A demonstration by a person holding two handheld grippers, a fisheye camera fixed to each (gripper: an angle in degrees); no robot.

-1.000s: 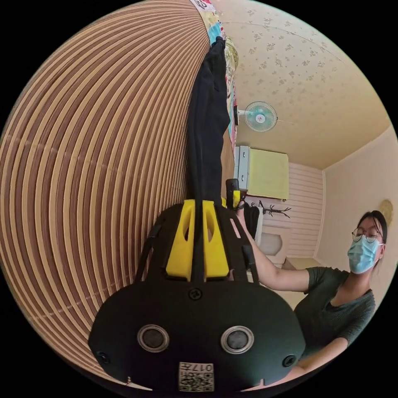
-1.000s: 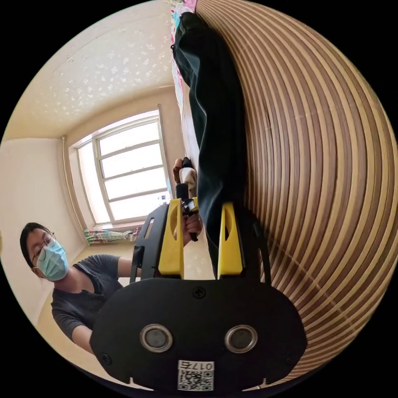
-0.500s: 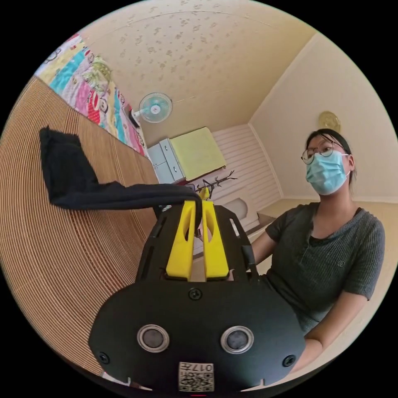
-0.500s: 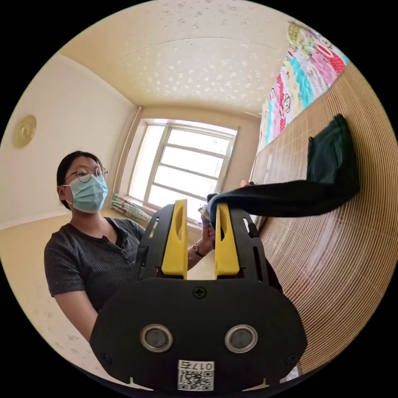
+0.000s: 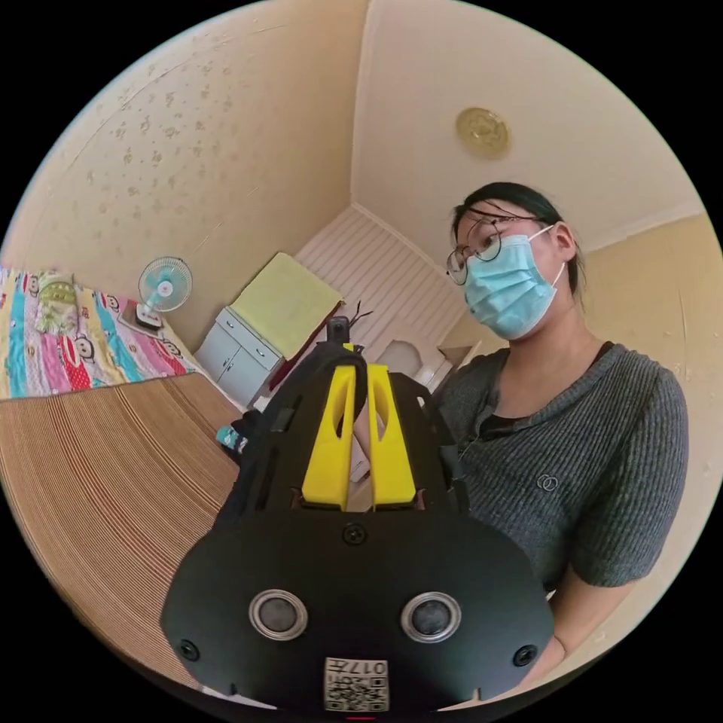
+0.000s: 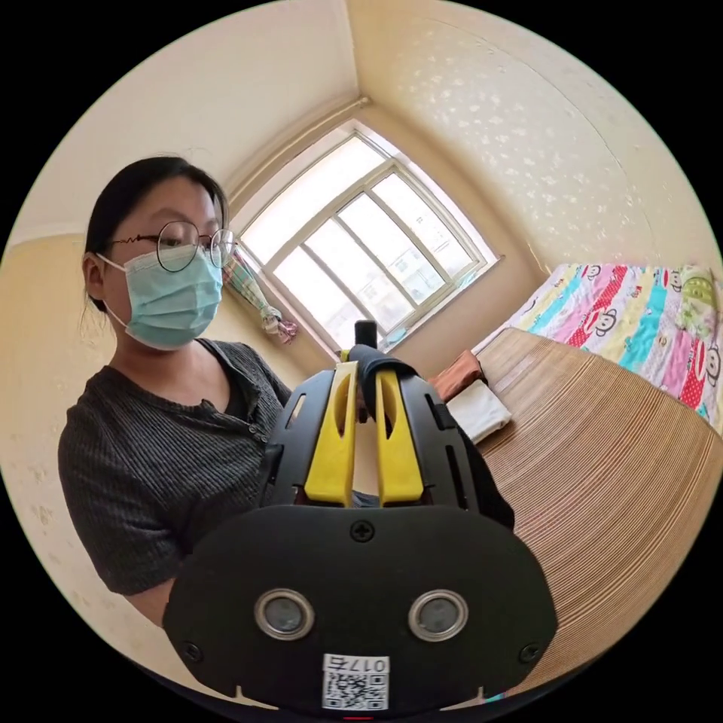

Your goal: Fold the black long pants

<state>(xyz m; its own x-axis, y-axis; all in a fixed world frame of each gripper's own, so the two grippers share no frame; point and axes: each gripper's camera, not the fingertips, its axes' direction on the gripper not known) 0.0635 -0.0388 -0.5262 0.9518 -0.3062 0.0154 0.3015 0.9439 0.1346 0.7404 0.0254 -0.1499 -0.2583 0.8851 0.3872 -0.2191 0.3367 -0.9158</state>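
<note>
Pants [image 5: 331, 360] lifted off mat; draped over clenched left claw [image 5: 360, 370], right claw [image 6: 367, 369] tips.

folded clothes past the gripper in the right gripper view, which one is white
The lower, nearer bundle, the white folded cloth. The reddish-brown folded cloth lies just behind it, toward the window, both on the striped mat.

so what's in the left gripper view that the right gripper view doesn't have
Left gripper view: a fan, a grey cabinet under a yellow cloth, and the left hand-held gripper shut on black pants. Right gripper view: a window, folded clothes on the mat, and the right hand-held gripper shut on black fabric. Shared: the masked person, the striped mat and the colourful blanket.
</note>
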